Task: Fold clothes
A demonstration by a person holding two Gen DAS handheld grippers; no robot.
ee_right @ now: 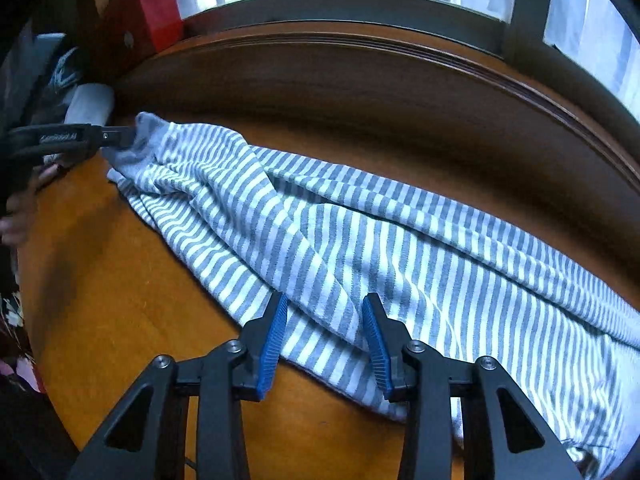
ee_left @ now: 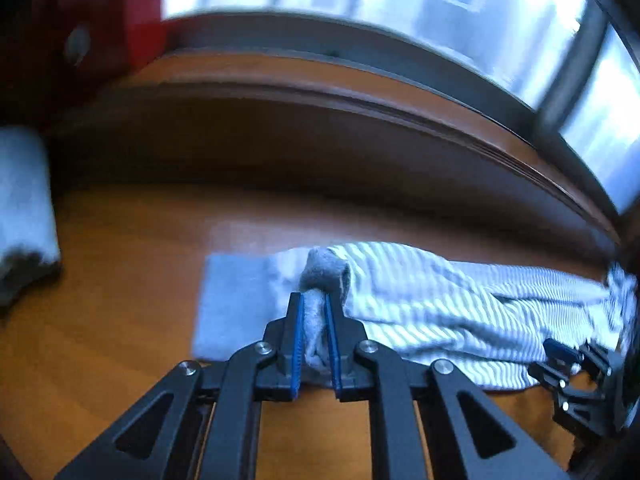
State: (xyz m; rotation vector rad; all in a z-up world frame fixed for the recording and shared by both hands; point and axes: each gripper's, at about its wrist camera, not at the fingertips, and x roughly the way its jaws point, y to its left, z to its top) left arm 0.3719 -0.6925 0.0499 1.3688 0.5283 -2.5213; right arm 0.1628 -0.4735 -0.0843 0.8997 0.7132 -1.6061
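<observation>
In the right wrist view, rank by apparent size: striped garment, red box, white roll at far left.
1. striped garment, by far.
2. red box.
3. white roll; close to the box, both far off, so unsure.

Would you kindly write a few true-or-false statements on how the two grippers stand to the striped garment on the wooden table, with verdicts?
1. The left gripper is shut on the grey band at one end of the striped garment. True.
2. The right gripper is clamped tight on the garment. False: its jaws stand apart, with the garment's edge lying between them.
3. The garment lies on a wooden table. True.
4. The garment is neatly folded into a square. False: it lies stretched out long and rumpled.
5. A red object stands by the window. True.
</observation>
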